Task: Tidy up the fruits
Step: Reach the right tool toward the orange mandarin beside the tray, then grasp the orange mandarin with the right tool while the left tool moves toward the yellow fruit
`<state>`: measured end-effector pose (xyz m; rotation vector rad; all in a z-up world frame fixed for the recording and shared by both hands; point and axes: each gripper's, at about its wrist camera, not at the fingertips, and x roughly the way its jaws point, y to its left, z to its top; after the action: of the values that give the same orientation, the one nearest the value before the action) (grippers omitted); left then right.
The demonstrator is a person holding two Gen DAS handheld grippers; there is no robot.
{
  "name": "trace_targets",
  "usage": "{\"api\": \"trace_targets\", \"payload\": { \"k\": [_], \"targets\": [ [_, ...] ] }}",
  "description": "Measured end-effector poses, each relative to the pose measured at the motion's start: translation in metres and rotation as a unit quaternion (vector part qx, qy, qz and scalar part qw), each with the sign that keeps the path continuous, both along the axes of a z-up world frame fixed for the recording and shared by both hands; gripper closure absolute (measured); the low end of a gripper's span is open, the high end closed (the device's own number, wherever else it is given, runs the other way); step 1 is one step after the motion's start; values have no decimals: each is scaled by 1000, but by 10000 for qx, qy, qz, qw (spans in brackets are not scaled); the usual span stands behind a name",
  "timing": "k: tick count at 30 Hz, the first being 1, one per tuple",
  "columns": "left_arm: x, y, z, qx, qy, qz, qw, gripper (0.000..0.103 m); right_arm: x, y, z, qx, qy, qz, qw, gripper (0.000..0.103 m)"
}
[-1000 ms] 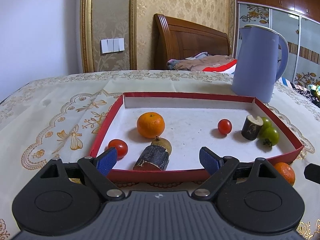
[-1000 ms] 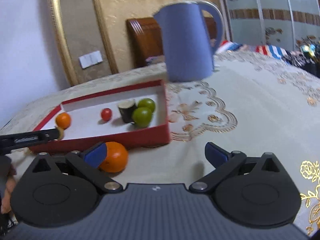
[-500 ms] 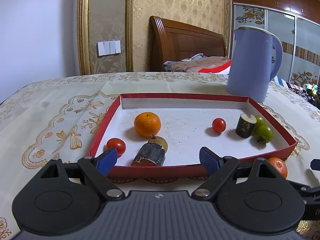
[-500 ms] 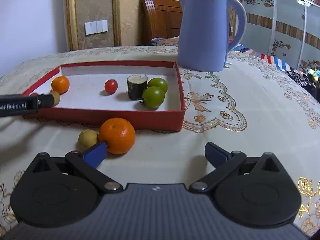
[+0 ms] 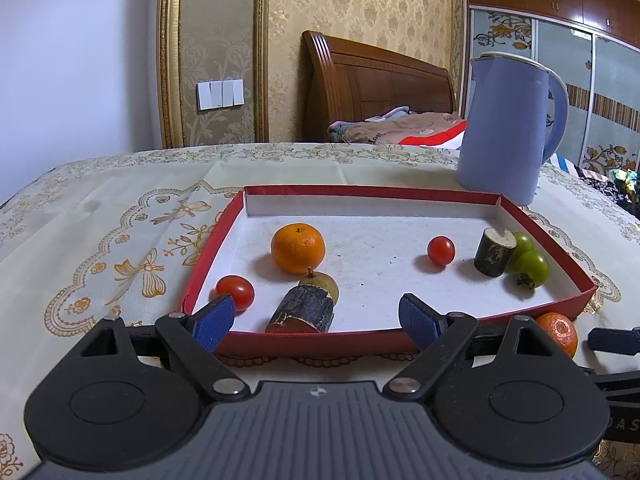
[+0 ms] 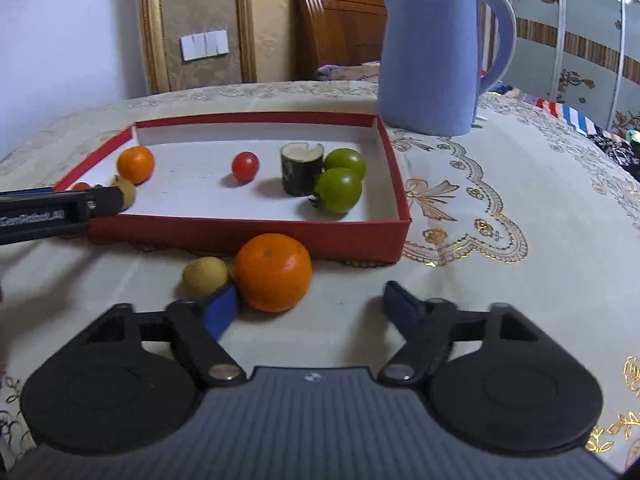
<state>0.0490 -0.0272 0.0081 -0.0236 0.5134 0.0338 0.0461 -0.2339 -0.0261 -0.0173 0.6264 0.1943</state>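
In your left wrist view, the left claw stands wide with nothing between its fingers, low in the frame at the near rim of the red tray. The tray sits mid-frame on a cream worktop with gold embroidery. Inside it lie an orange, two red tomatoes, green fruits and two dark stubs. A blue kettle stands upper right. Behind are a wooden headboard, gold wallpaper and a light switch.

In your right wrist view, the right claw is closing, its pads not yet pressing anything. A loose orange lies on the worktop just ahead of its left finger, outside the tray's near wall, with a small yellow fruit touching it. Patterned wardrobe doors fill the upper right.
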Motion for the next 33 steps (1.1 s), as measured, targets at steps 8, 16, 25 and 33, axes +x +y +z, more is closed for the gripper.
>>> {"api": "trace_targets", "payload": {
  "k": [8, 16, 25, 33],
  "targets": [
    [-1, 0, 0, -1, 1, -4, 10000, 13, 1, 3, 1, 6, 5, 37, 10000, 42],
    [-1, 0, 0, -16, 3, -6, 10000, 13, 0, 1, 2, 145, -80, 39, 9999, 67],
    [-7, -7, 2, -44, -28, -268, 9996, 13, -2, -32, 0, 292, -49, -495, 9983, 67],
    [-25, -34, 6, -262, -51, -1098, 9936, 13, -2, -33, -1, 338, -63, -475, 9983, 65]
  ]
}}
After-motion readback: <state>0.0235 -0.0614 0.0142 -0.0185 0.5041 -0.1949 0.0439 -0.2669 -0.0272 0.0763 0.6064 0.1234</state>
